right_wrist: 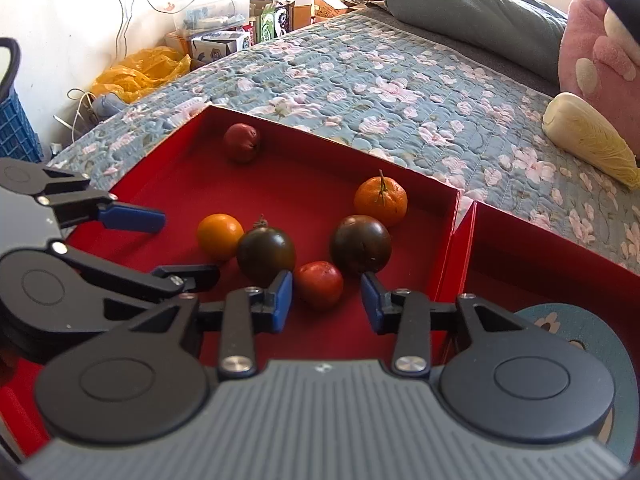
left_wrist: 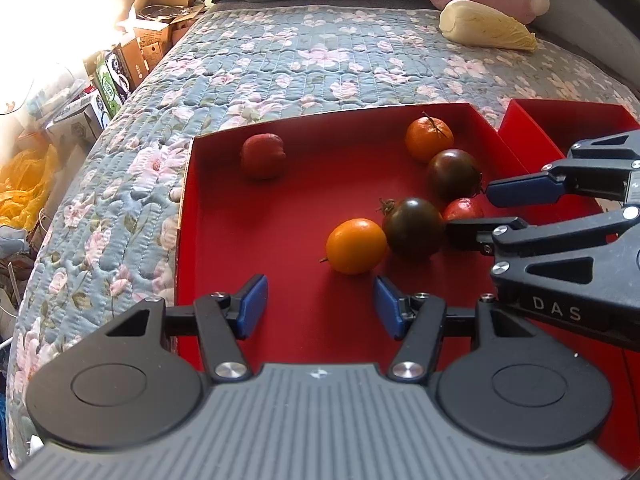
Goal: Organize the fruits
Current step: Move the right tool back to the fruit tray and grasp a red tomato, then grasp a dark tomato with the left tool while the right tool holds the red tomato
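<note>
Six fruits sit loose in the red tray (right_wrist: 448,248), none sorted yet. Your right gripper (right_wrist: 326,300) has its jaws spread, a small red fruit (right_wrist: 319,284) just ahead between them. Your left gripper (left_wrist: 320,306), jaws also apart, faces the orange (left_wrist: 355,246). Neighbouring red box (right_wrist: 540,248) looks empty.

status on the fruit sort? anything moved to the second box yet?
Done: no fruit shows in the visible part of the second red box. All six fruits sit in the first red box.
In hand: nothing. The right gripper is open around the small red fruit; the left gripper is open in front of the smooth orange.
Left: seemingly all of the sorting.
</note>
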